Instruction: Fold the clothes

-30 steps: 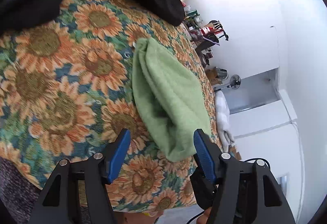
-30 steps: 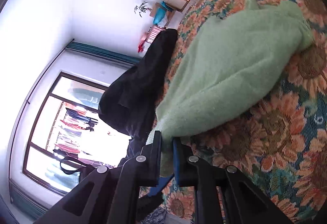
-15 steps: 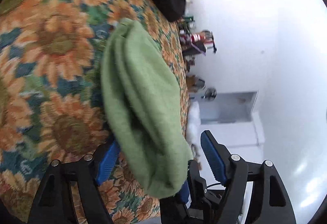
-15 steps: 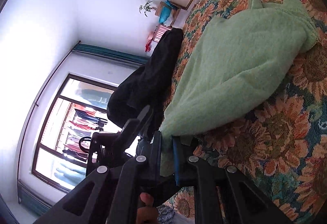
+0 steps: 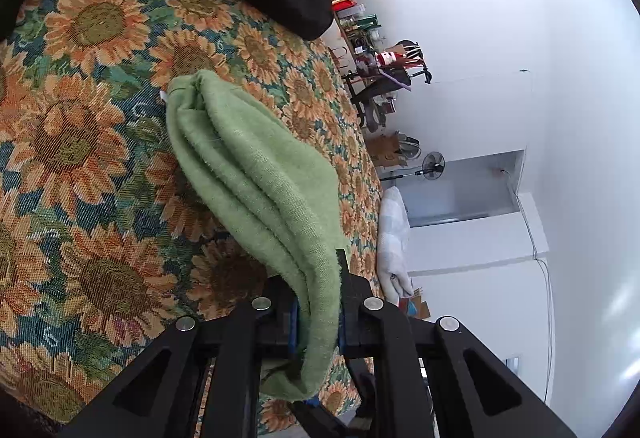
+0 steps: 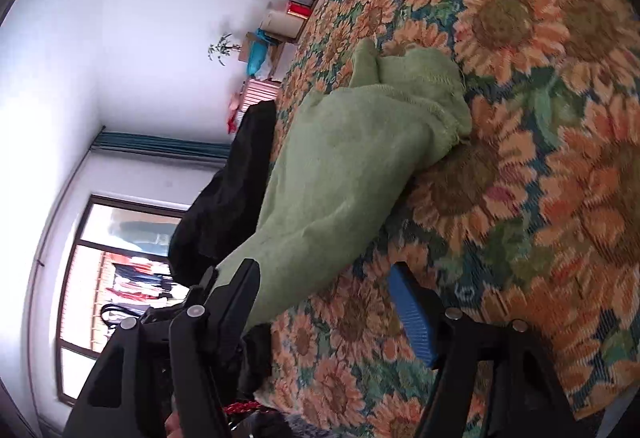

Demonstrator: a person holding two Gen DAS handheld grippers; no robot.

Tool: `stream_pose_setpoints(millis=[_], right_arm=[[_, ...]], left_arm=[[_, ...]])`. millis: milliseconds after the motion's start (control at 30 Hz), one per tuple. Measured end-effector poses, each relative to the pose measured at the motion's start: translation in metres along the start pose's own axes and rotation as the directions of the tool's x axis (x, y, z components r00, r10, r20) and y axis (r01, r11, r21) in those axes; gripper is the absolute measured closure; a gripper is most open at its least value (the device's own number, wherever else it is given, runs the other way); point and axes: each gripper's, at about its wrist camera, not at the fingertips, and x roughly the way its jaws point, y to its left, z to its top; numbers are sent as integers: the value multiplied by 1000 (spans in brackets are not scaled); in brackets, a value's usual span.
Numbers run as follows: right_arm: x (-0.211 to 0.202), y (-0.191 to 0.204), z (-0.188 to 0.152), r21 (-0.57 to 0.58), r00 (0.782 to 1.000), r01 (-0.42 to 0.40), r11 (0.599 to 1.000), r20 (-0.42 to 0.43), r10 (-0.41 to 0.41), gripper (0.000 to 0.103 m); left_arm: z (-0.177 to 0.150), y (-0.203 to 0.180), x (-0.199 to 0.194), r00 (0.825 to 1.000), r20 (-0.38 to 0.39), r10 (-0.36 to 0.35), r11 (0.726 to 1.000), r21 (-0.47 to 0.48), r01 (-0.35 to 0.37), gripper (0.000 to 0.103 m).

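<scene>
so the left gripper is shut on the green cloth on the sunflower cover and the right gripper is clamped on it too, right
Not quite. The left gripper is shut on the green cloth lying on the sunflower cover, but the right gripper is open: the right wrist view shows its fingers spread wide, with nothing clamped between them.

Bright, even daylight fills both views. In the right wrist view it comes from the window point(image 6: 120, 270), which is blown out to white. The white wall point(image 5: 500, 18) glares. The green cloth point(image 5: 256, 174) casts a soft shadow on the bedspread point(image 5: 88, 166). Fisheye bending curves the edges, with dark corners. The right wrist view is slightly blurred.
</scene>
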Motion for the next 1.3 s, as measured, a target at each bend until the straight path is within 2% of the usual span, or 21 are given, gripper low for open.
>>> stream_pose_setpoints(millis=[100,267,300,333,367,433,533,633,733,867,967,1033,1100,1167,1233,1300], right_arm=[[16,4,14,30,999,34,999,14,-35,30],[26,-6,42,179,998,35,983,48,-44,35],[29,-6,46,175,997,51,983,40,-59,43],[31,-4,50,145,997,70,987,34,-76,71],[33,-1,53,104,994,98,990,33,-102,79],[26,6,51,40,991,116,992,60,-118,82],[-20,24,41,-52,986,50,997,163,-41,82],[-74,46,39,-113,965,10,993,260,20,82],[-125,63,48,-173,939,-4,985,339,63,81],[-167,84,61,-223,911,47,974,410,50,81],[-189,81,78,-203,900,137,970,435,-36,81],[-201,70,91,-171,901,163,972,428,-75,81],[-209,54,108,-123,920,151,981,381,-94,81],[-212,41,130,-80,937,145,986,331,-111,81],[-214,35,156,-79,932,199,977,323,-164,81],[-213,38,186,-88,921,235,968,339,-193,81]], left_arm=[[9,-8,0,1000,1,-4,1000,2,4,90],[17,-15,-5,1000,-4,-21,1000,9,21,90],[17,-15,-9,1000,-2,-21,1000,13,21,90],[18,-14,-14,1000,0,-21,1000,17,21,90],[18,-15,-14,1000,-1,-22,1000,19,22,90],[19,-18,-15,1000,-6,-19,999,29,20,90],[16,-24,-21,1000,-12,-10,997,75,11,90],[11,-43,-24,999,-31,-27,986,167,31,90],[5,-70,-16,988,-134,-81,975,197,107,90],[-6,-104,12,953,-271,-138,958,208,198,90],[-18,-129,42,928,-348,-136,948,227,224,90],[-27,-143,64,913,-396,-103,946,245,212,90],[-34,-154,85,893,-446,-57,946,263,191,90],[-42,-161,109,851,-525,1,953,258,157,90],[-41,-165,136,794,-606,43,966,229,122,90],[-38,-174,164,762,-642,84,973,219,77,90]])
